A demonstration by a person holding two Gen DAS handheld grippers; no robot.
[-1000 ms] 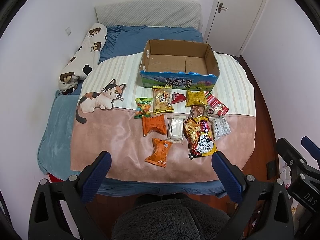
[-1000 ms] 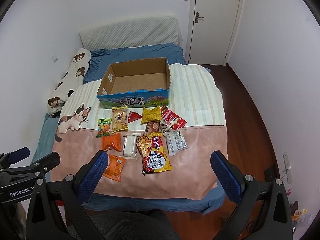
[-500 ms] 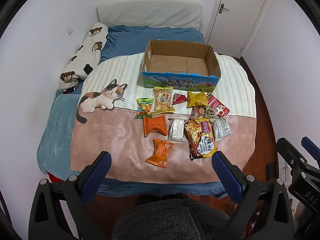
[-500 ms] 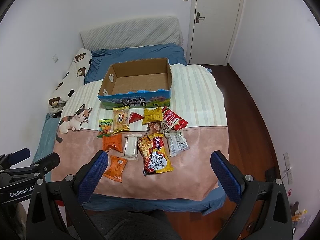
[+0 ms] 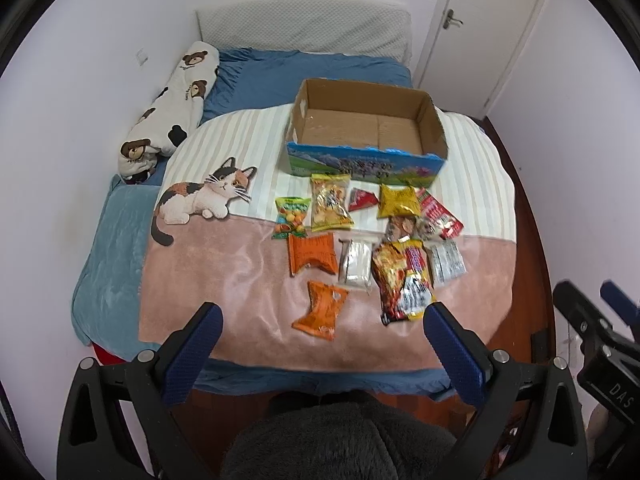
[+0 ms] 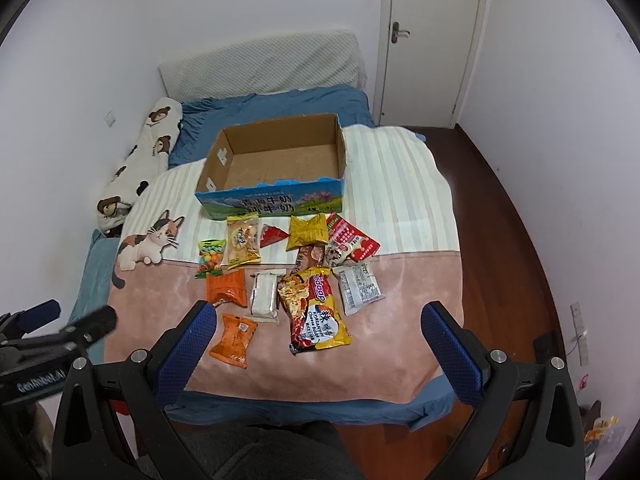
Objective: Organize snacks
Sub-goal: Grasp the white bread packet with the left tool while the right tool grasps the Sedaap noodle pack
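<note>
1. Left wrist view: the left gripper (image 5: 318, 334) hangs with its jaws spread wide and nothing between them, above the near edge of the bed (image 5: 248, 80). The cardboard box (image 5: 366, 136) stands open and empty on the striped part of the blanket (image 5: 224, 276). Every snack lies on the near side of the box: a yellow chip bag (image 5: 330, 206) and a red triangular packet (image 5: 362, 200) just in front of its printed wall, and a crumpled orange packet (image 5: 322, 308) nearest the gripper, well apart from the box.

2. Right wrist view: the right gripper (image 6: 318, 334) is likewise wide open and empty. The box (image 6: 276, 160) shows bare cardboard inside. In front of it, the large noodle bag (image 6: 316, 310) lies lengthwise, with a white wrapped bar (image 6: 264, 294) just beside it.

3. Handling, as I judge it: these are light, air-filled foil and film packs, slippery and easily crushed. The sealed crimped ends are flat and stiff, so a pinch there should hold best. The noodle bag likely holds a brittle block; take it by an end seam and close gently.
</note>
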